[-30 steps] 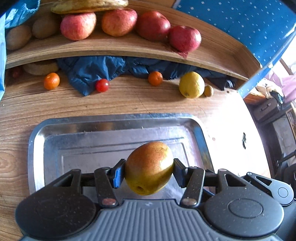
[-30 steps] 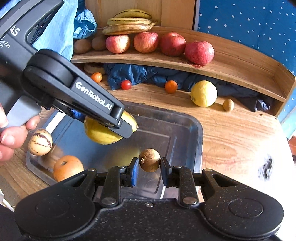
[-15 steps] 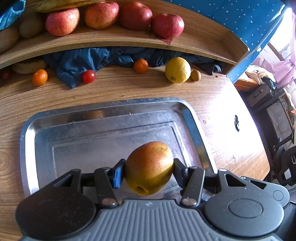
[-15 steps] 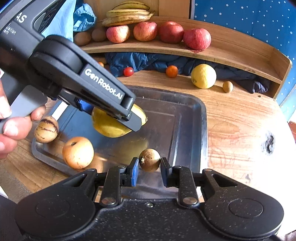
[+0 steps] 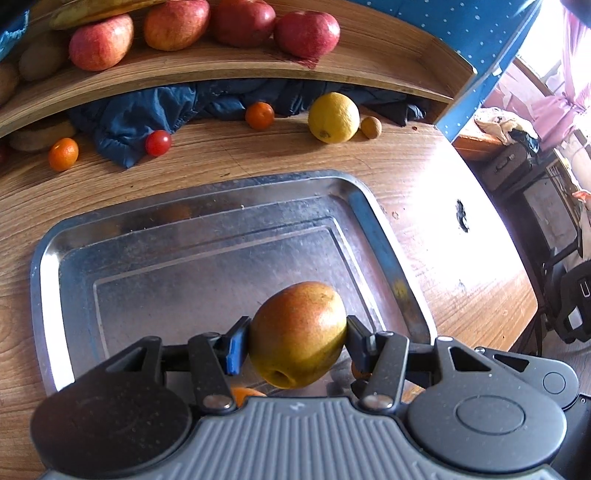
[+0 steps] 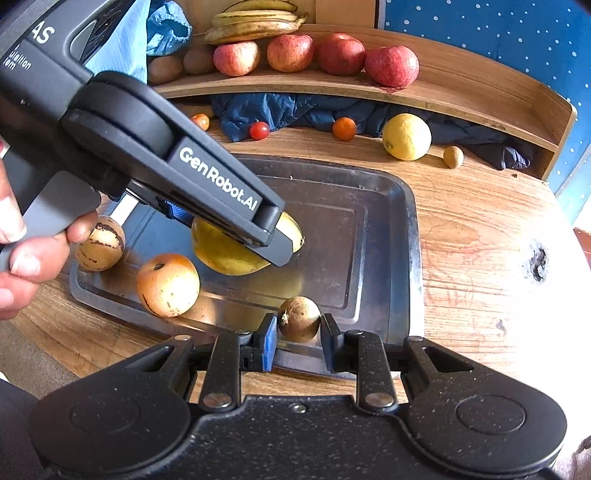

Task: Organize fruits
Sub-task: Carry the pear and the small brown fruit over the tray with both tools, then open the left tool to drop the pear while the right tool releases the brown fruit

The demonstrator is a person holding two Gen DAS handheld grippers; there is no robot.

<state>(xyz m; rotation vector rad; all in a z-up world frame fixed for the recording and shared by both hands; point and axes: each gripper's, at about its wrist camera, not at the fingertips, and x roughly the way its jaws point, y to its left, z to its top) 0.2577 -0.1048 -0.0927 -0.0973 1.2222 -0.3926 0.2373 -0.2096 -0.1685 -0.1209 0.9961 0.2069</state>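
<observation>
My left gripper [image 5: 297, 338] is shut on a yellow-green mango with a red blush [image 5: 298, 334], held over the near part of the steel tray [image 5: 384, 251]. In the right wrist view the same mango [image 6: 225, 251] hangs above the tray [image 6: 410, 236], half hidden by the left gripper's black body [image 6: 155, 155]. My right gripper [image 6: 298, 334] is shut on a small round brown fruit [image 6: 299, 319] above the tray's near rim. On the tray rest an orange-tan fruit [image 6: 168, 284] and a brown-streaked round fruit [image 6: 100, 243].
A wooden shelf [image 6: 461, 92] at the back carries several red apples [image 6: 341, 53], bananas [image 6: 255, 24] and kiwis. Under it lie blue cloth [image 6: 266, 110], a lemon [image 6: 406, 136], small oranges, a cherry tomato [image 6: 259, 130] and a small brown fruit [image 6: 453, 157]. A hand [image 6: 22, 258] grips the left handle.
The left gripper has rolled slightly with the mango, so the tray now looks tilted. The right gripper has shifted a little across the tray's near edge with its small fruit.
</observation>
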